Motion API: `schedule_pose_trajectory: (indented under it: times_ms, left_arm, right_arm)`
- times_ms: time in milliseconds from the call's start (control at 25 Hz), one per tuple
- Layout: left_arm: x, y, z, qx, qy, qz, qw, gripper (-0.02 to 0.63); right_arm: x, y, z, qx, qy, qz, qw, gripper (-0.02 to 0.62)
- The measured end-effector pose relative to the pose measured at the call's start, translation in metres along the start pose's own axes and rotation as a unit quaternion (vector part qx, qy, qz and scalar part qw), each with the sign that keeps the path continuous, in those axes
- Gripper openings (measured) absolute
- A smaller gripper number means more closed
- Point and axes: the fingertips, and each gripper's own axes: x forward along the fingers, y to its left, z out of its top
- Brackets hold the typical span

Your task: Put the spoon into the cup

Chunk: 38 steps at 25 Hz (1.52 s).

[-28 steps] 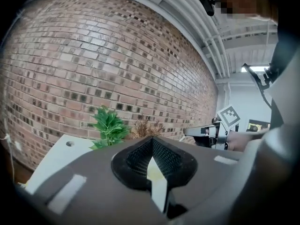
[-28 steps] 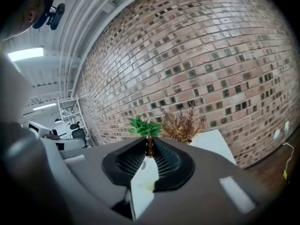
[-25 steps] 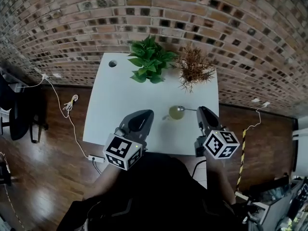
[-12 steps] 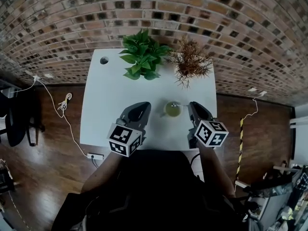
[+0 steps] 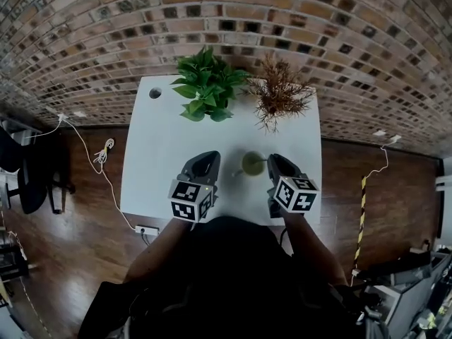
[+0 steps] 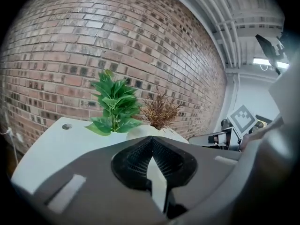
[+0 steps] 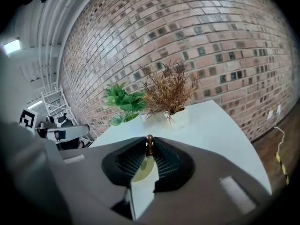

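Observation:
A yellow-green cup (image 5: 252, 164) stands on the white table (image 5: 159, 154) between my two grippers. The spoon (image 5: 262, 159) reaches from my right gripper (image 5: 271, 162) over the cup's rim. In the right gripper view the spoon's brown handle end (image 7: 149, 145) is pinched between the jaw tips, and the cup (image 7: 143, 170) shows through the gap below it. My left gripper (image 5: 207, 158) hangs left of the cup; its jaw tips meet, nothing is between them, and its own view shows no cup.
A green leafy plant (image 5: 207, 85) and a dry brown plant (image 5: 281, 92) in white pots stand at the table's back by the brick wall. A cable hole (image 5: 155, 92) is at the back left corner. A power strip (image 5: 145, 229) and cables lie on the wooden floor at the left.
Both grippers have sunk toward the table. The right gripper with the spoon has drawn closer to the cup, and less of the spoon shows outside it. The head camera has shifted a little.

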Motion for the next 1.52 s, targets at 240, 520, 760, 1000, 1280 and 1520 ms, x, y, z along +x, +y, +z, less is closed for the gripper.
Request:
schedule_pose_trajectory:
  times_ms: [240, 520, 760, 1000, 1280, 1520]
  left_arm:
    - [0.009, -0.003, -0.014, 0.004, 0.019, -0.005, 0.9998, -0.006]
    - [0.009, 0.002, -0.023, 0.002, 0.024, -0.002, 0.9997, -0.006]
    - [0.012, -0.002, -0.027, 0.01, 0.032, -0.009, 0.9994, -0.006]
    - [0.013, -0.005, -0.026, 0.014, 0.03, -0.015, 0.9993, -0.006]
    - [0.007, -0.004, -0.026, 0.013, 0.029, -0.014, 0.9994, -0.006]
    - [0.001, -0.009, -0.017, 0.025, 0.014, -0.027, 0.9992, -0.006]
  right_arm:
    - [0.009, -0.009, -0.013, 0.016, 0.017, 0.005, 1.0, 0.055]
    - [0.013, -0.009, -0.021, 0.04, 0.023, 0.013, 0.999, 0.055]
    - [0.017, -0.012, -0.027, 0.052, 0.026, 0.003, 0.998, 0.055]
    - [0.02, -0.013, -0.039, 0.068, 0.038, 0.003, 0.997, 0.055]
    - [0.022, -0.013, -0.039, 0.06, 0.041, 0.002, 0.997, 0.061]
    - [0.019, -0.013, -0.035, 0.047, 0.037, 0.0, 0.998, 0.131]
